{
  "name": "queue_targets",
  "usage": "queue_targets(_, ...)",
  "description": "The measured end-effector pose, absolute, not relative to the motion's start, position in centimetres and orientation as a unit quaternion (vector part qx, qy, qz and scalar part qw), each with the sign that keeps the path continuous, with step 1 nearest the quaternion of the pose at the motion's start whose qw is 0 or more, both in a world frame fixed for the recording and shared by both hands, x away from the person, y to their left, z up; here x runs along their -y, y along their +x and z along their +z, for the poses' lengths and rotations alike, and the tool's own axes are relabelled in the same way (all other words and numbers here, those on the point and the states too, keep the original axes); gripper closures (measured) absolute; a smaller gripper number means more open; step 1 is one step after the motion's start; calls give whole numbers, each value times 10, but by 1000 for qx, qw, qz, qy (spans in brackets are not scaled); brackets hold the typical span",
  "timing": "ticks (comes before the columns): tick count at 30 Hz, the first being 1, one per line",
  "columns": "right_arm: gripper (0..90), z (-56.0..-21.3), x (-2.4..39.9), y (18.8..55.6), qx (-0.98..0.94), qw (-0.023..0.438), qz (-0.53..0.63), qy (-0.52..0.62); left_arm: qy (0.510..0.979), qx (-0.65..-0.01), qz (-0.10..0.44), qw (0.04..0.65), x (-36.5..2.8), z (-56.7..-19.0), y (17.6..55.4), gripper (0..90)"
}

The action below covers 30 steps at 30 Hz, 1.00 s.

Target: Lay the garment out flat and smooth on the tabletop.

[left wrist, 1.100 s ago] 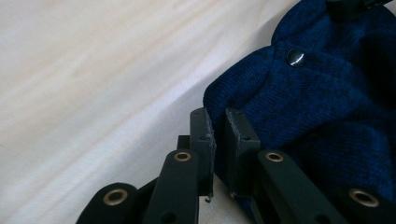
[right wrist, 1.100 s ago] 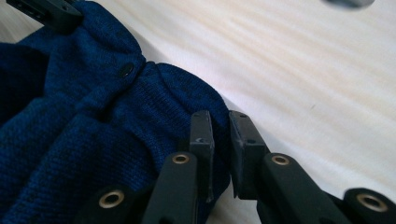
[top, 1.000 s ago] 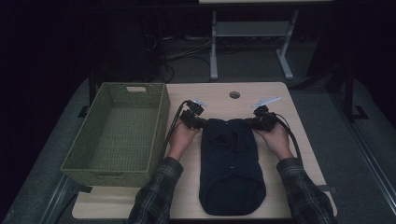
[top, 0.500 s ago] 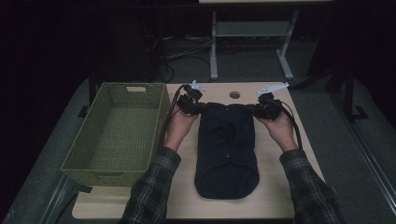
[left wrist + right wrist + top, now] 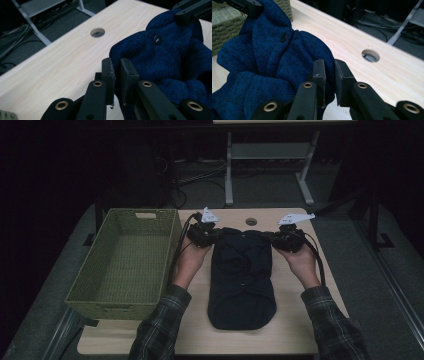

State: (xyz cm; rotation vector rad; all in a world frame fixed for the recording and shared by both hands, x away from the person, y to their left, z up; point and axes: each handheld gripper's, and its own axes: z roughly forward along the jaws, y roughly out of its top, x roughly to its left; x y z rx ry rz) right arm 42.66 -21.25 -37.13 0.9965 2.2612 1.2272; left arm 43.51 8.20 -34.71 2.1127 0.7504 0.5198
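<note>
A dark blue knitted garment (image 5: 241, 279) with a small button (image 5: 157, 39) lies lengthwise on the light wooden table (image 5: 290, 330), its far end lifted off the surface. My left gripper (image 5: 209, 236) is shut on the far left corner of the garment (image 5: 160, 62), the cloth pinched between its black pads (image 5: 109, 72). At the far right corner my right gripper (image 5: 281, 239) is shut on the garment (image 5: 274, 65) in the same way. Both hands hold that far edge stretched between them. The near end of the cloth rests on the table.
A green woven basket (image 5: 122, 262) stands at the left of the table, close beside my left forearm. A round cable hole (image 5: 251, 221) sits in the table just beyond the garment. Behind the table are a metal stand (image 5: 265, 155) and cables on the floor.
Both grippers have risen and moved toward the far edge of the table, drawing the garment's far end up and away with them. The cloth now lies longer and narrower.
</note>
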Motion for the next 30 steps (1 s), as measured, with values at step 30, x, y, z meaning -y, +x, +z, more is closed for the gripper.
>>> queue_targets(30, 788, -400, 214, 368, -820, 118, 448, 337, 868, -300, 107, 380, -94, -383, 375, 825)
